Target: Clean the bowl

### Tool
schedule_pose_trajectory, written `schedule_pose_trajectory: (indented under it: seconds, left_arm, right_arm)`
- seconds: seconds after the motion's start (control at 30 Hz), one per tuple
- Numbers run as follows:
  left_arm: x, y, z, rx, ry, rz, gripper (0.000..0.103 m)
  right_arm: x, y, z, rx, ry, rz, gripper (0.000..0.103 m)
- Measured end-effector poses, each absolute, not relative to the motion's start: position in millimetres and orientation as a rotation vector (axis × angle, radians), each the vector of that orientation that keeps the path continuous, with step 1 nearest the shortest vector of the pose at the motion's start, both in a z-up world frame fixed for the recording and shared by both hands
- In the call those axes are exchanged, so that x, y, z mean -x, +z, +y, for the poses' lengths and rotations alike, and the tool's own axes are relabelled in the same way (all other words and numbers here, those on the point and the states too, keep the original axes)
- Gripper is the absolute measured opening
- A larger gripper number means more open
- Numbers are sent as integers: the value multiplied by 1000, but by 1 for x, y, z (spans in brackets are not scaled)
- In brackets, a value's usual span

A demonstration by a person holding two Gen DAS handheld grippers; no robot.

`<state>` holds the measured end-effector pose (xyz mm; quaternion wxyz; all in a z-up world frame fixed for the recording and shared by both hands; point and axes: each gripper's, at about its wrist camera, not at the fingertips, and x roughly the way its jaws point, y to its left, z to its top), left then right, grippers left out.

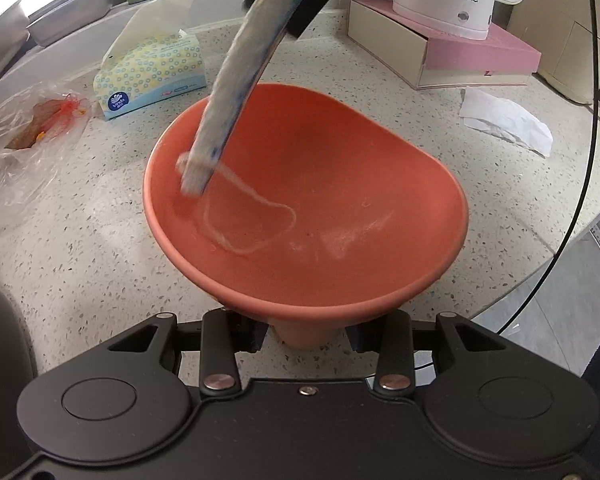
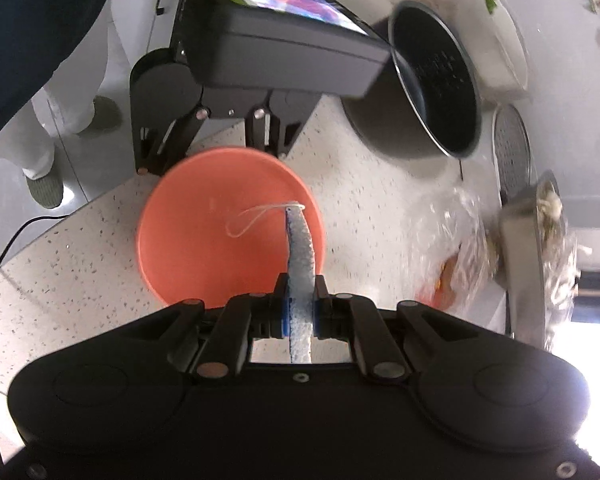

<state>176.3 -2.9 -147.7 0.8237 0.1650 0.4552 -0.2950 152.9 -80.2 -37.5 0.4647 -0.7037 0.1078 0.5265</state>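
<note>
Bowl: the orange bowl (image 1: 306, 200) sits at centre frame of the left wrist view, tilted, its foot on the speckled tabletop (image 1: 100, 248) and its near rim against the camera edge.
Left claw: the left claw (image 1: 306, 334) grips the bowl's narrow foot at lower centre, one finger on either side, propping it at a slant.
Right claw: the right claw (image 2: 300, 304) is clamped on a long pale sponge strip (image 2: 300, 248), low in the right wrist view.
Strip axis: in the left wrist view it runs from the upper centre down and left, its tip touching the bowl's inner wall at left; a white cord loop (image 1: 252, 216) trails from the tip across the floor.
Key relation: faint whitish smears (image 1: 352, 236) lie right of the tip, so the next wipe would likely sweep rightward.
Nearer hand: the right one works; the left only steadies.
</note>
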Motion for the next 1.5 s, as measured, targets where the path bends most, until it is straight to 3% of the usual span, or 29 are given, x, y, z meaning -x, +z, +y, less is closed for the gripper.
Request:
schedule_pose_trajectory:
  seconds: [0.57,1.0,1.5]
  left_arm:
    - [-177,-151,-1,-350,-636,964,38]
    - [-178,-149,-1,-354,-631,968,38]
    - [-180,-147,-1,-359,-632,973,38]
  right_arm:
    - [-94,-50,-118,1734,1387,305,11]
    - [-145,-61,-61,1625,1294,261,11]
    - [-139,-69,-81,1394,1320,456,11]
